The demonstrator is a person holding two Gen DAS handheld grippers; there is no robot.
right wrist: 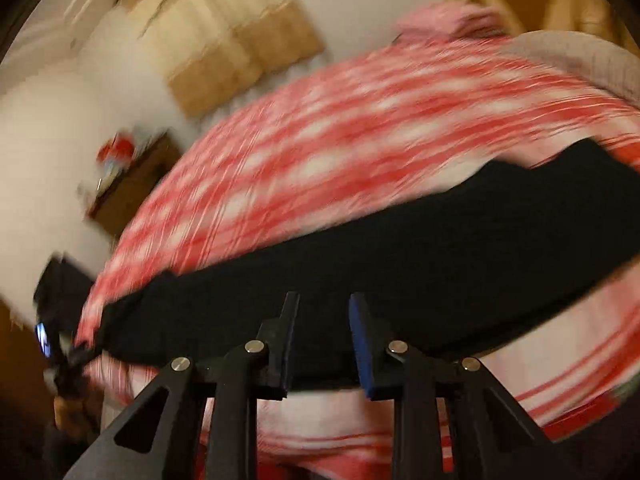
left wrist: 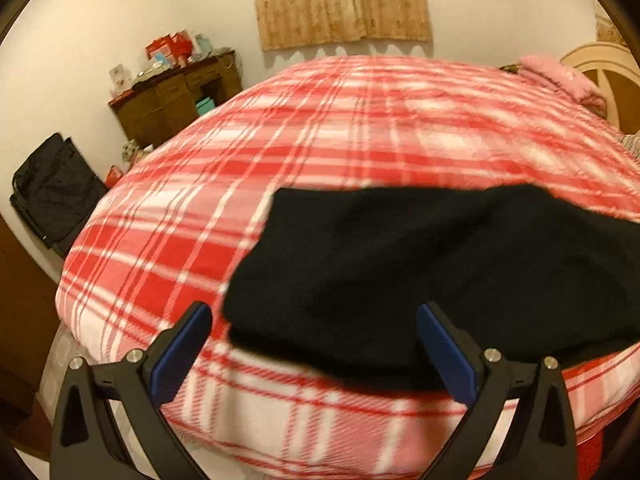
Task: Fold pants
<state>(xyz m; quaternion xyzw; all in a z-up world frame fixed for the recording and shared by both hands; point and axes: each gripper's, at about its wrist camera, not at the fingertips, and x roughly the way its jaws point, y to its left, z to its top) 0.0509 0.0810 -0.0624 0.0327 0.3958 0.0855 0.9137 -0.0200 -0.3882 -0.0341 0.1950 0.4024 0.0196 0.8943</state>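
— Black fabric, folded flat: pants [left wrist: 440,272] lying on a red-and-white plaid blanket [left wrist: 320,140] near the front edge of the bed. Agreed?

— Agreed. Stretched sideways across the blanket in the right wrist view [right wrist: 360,260], though heavily blurred there.

— Left gripper [left wrist: 314,320]?

— Pointed forward and slightly down toward the near left corner of the pants. Blue-padded fingers [left wrist: 182,352] spread wide apart, holding nothing. Hard to say whether touching the cloth or just above it.

— And the right gripper [right wrist: 324,312]?

— Aimed at the near edge of the pants, tilted so the whole room leans. Fingers [right wrist: 362,344] parted by a narrow gap, much less than on the left. Nothing clamped between them as far as visible; black cloth seen behind the gap.

— Other gripper visible from there?

— Yes, a dark blurred shape at the far left end of the pants [right wrist: 64,360], too smeared for detail.

— Rest of the room?

— Beige curtain [left wrist: 340,0] on the far wall, dark wooden cabinet [left wrist: 176,96] cluttered with red boxes, black bag [left wrist: 52,192] leaning against the wall, pink pillow [left wrist: 560,76] by a cream headboard [left wrist: 600,64].
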